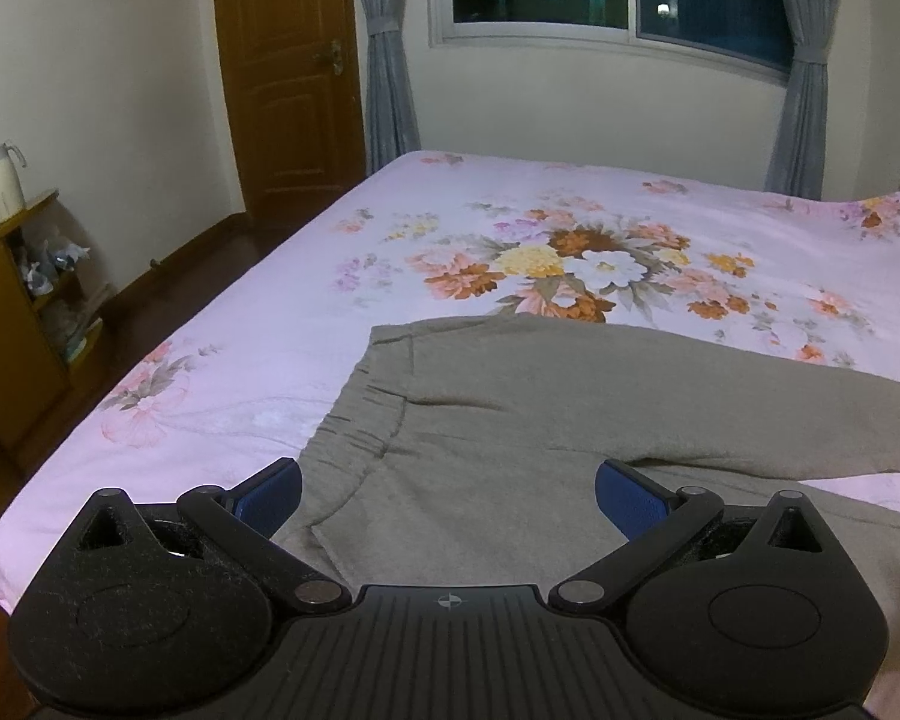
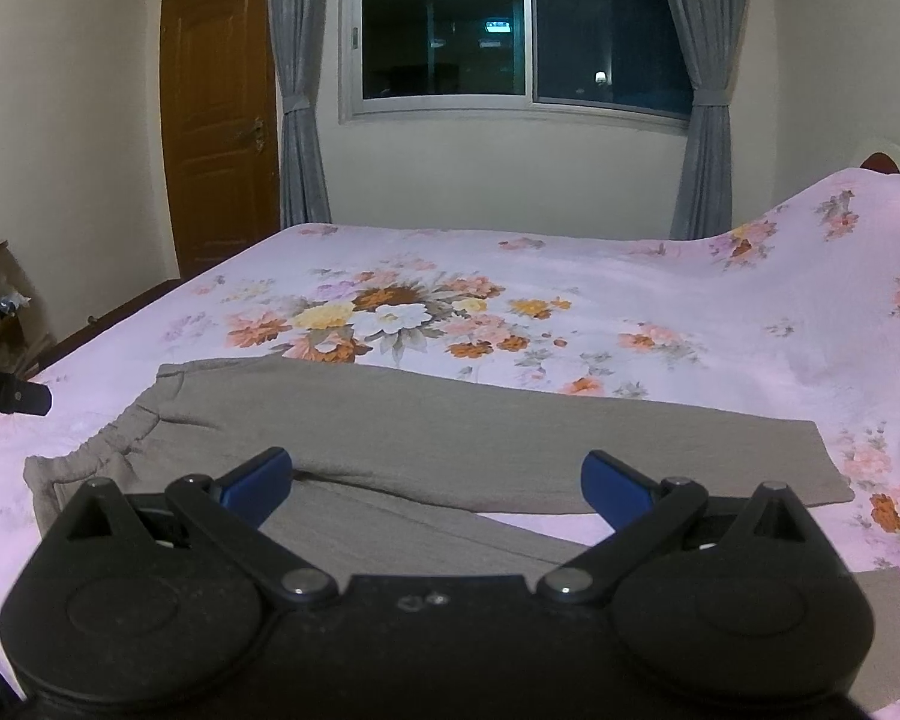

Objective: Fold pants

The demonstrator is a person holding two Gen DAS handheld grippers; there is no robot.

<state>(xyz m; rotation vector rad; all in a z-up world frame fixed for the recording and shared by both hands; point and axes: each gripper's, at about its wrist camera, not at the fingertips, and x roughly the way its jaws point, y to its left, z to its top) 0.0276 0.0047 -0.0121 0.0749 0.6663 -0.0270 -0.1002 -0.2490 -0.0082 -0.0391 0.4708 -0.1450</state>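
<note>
- Nearest the lens in the left wrist view, the left gripper [image 1: 448,495] hangs over the waist end of the pants [image 1: 570,420], its blue pads [image 1: 273,495] spread wide and holding nothing.
- Grey pants lie spread flat on the floral bedsheet [image 1: 270,324], near the front edge of the bed.
- Going left to right, the gathered waistband [image 2: 99,450] sits at the left, the two legs run off to the right, and the far leg's cuff [image 2: 822,462] ends square at the right.
- So the long axis lies across both views, waist pointing left, cuffs right; the legs part slightly, with a strip of sheet showing between them toward the cuffs.
- Over the gap between the legs, the right gripper [image 2: 435,483] also has its jaws wide apart and empty.
- Judging by the soft nap and loose puckers, the cloth is light, limp knit: it should drape and sag from any hold, not slip much, and not be harmed by a firm pinch.
- Best holds, I judge, are the thicker waistband corner for the left and a cuff hem for the right, so the near leg can be laid over the far one.
- One likely snag is pinching the sheet along with the cloth.
</note>
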